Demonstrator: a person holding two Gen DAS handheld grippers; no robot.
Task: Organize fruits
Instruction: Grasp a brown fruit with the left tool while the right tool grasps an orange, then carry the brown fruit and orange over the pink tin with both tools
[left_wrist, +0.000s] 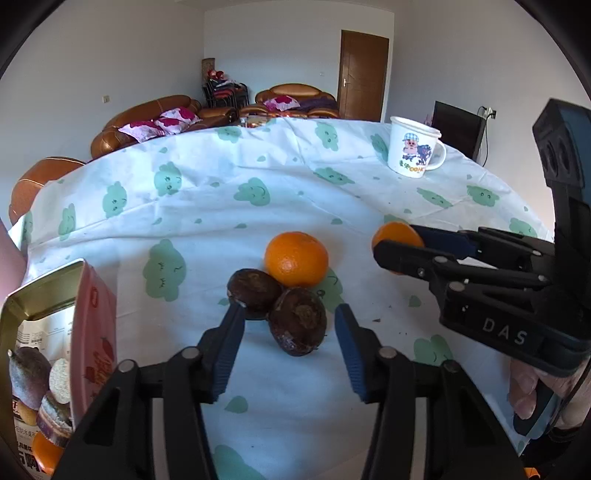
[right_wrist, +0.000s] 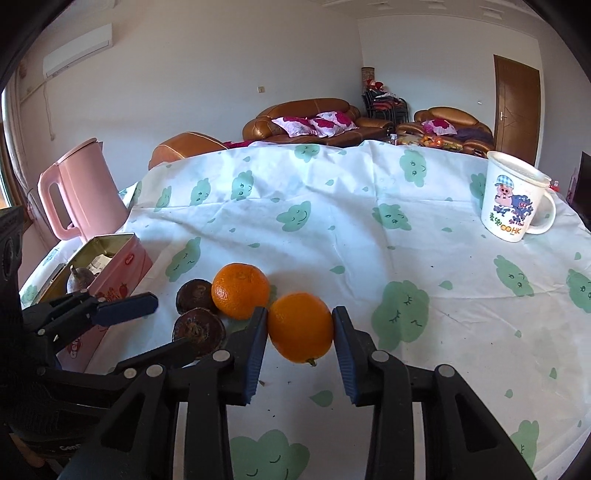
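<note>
The orange (right_wrist: 300, 326) sits low in the centre of the right wrist view, pinched between the blue pads of the right gripper (right_wrist: 300, 325); whether it is resting on the cloth or just off it cannot be told. It looks firm, round and fairly light, with a waxy peel that could roll or slip out if the pads bear off-centre. The pads meet it at its widest girth, which is probably the safest hold, and a moderate squeeze should do, since hard pressure would bruise it.

Just up and left of it in that view lies a second orange (left_wrist: 296, 258), touching two dark brown fruits (left_wrist: 297, 320). These have rough, wrinkled skin, look less slippery, and may be softer. In the left wrist view the left gripper (left_wrist: 290, 325) stands wide apart, holding nothing, with the nearer brown fruit between its fingers and one pad close to the other brown fruit.

The pink tin (right_wrist: 110, 258) stands open at the left edge of both views, with what appears to be a fruit already inside. It is likely the destination. The cluster of fruit and the left gripper lie between the held orange and the tin, so a carry across would have to clear them.

A pink kettle (right_wrist: 79, 192) stands behind the tin, and a cartoon mug (right_wrist: 515, 199) sits far right on the tabletop (right_wrist: 332, 221), well apart.
</note>
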